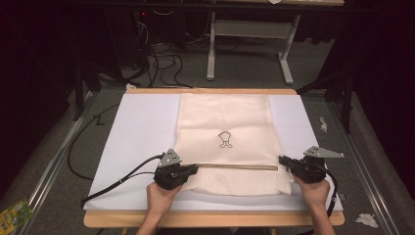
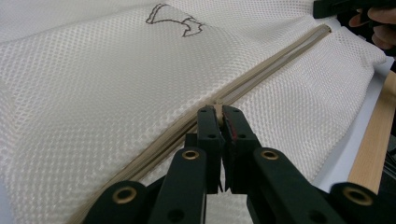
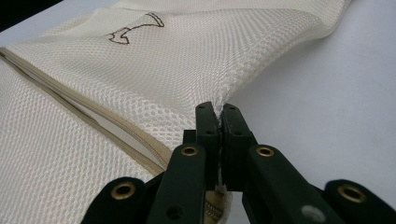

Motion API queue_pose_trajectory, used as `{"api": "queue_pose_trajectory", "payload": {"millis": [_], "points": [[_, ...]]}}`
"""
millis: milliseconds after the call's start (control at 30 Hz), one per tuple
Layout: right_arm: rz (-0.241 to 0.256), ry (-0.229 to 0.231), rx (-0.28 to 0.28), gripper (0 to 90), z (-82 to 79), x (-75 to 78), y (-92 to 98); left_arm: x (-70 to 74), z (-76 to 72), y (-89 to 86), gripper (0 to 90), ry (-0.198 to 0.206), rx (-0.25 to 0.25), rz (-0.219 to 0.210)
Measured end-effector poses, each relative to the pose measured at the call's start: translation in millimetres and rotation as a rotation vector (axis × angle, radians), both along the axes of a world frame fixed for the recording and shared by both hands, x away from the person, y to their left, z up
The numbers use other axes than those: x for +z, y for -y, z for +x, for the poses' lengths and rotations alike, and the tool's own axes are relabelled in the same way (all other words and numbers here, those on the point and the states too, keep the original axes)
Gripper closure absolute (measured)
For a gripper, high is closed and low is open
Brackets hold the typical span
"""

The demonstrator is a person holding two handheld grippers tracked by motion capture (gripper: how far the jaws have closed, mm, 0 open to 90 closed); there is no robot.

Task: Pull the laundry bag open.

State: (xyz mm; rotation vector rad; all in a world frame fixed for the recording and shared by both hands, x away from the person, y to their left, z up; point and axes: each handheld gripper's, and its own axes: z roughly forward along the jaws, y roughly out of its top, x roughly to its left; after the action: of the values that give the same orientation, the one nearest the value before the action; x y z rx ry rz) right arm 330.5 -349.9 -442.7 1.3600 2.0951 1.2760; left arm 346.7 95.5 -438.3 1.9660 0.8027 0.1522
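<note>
Mesh bag (image 1: pixel 225 142) is lying flat on the worktop (image 1: pixel 142 127) ahead of us; we are pinching its zip pull (image 2: pixel 217 111) in our left gripper (image 2: pixel 218 113) and clamping its edge in our right gripper (image 3: pixel 218 112).

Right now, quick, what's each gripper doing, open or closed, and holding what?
Left gripper: closed on the zipper pull of the mesh bag.
Right gripper: closed on the bag's edge.
</note>
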Motion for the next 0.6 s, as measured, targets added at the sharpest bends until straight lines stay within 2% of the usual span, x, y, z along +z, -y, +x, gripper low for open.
{"api": "queue_pose_trajectory", "payload": {"millis": [67, 267, 600], "points": [[0.001, -0.002, 0.002, 88.5, 0.3, -0.5, 0.6, -0.4, 0.4, -2.6, 86.8, -0.008, 0.002, -0.012], [0.003, 0.002, 0.004, 88.5, 0.7, -0.3, -1.1, 0.4, 0.4, -4.1, 86.8, -0.003, 0.002, -0.005], [0.005, -0.007, 0.002, 88.5, 0.6, -1.9, -2.3, 1.5, 1.1, -6.1, 86.9, -0.007, -0.002, -0.02]]}}
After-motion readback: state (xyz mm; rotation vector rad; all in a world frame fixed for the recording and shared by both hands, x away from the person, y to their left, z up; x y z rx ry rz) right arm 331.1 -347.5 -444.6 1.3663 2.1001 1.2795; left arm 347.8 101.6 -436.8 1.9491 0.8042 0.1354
